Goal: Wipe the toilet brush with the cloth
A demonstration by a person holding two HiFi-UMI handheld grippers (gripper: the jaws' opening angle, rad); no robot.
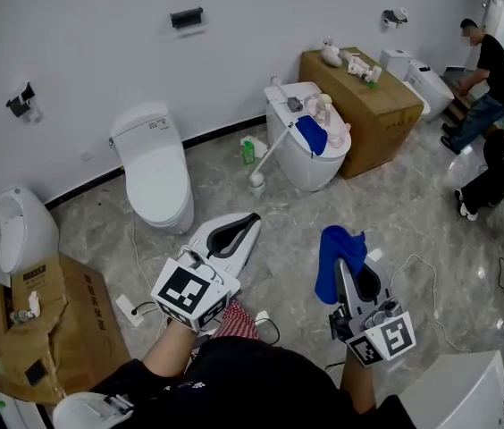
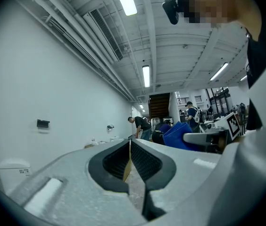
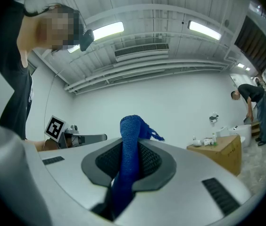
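Note:
The white toilet brush point(image 1: 268, 161) leans against a white toilet point(image 1: 298, 164) at the far middle, its head on the floor. My right gripper point(image 1: 345, 266) is shut on a blue cloth point(image 1: 334, 259), which hangs from its jaws well short of the brush. In the right gripper view the cloth point(image 3: 130, 132) stands up between the closed pads. My left gripper point(image 1: 249, 220) is shut with nothing in it, to the left of the right one; its pads point(image 2: 140, 160) meet along a thin line. The cloth point(image 2: 177, 134) also shows in the left gripper view.
Another blue cloth point(image 1: 311, 135) lies on that toilet's lid. A second toilet point(image 1: 155, 172) and a urinal point(image 1: 21, 231) stand left. Cardboard boxes point(image 1: 370, 105) point(image 1: 51, 324), a green bottle point(image 1: 248, 152), floor cables point(image 1: 431, 302) and people point(image 1: 489, 88) at far right surround the marble floor.

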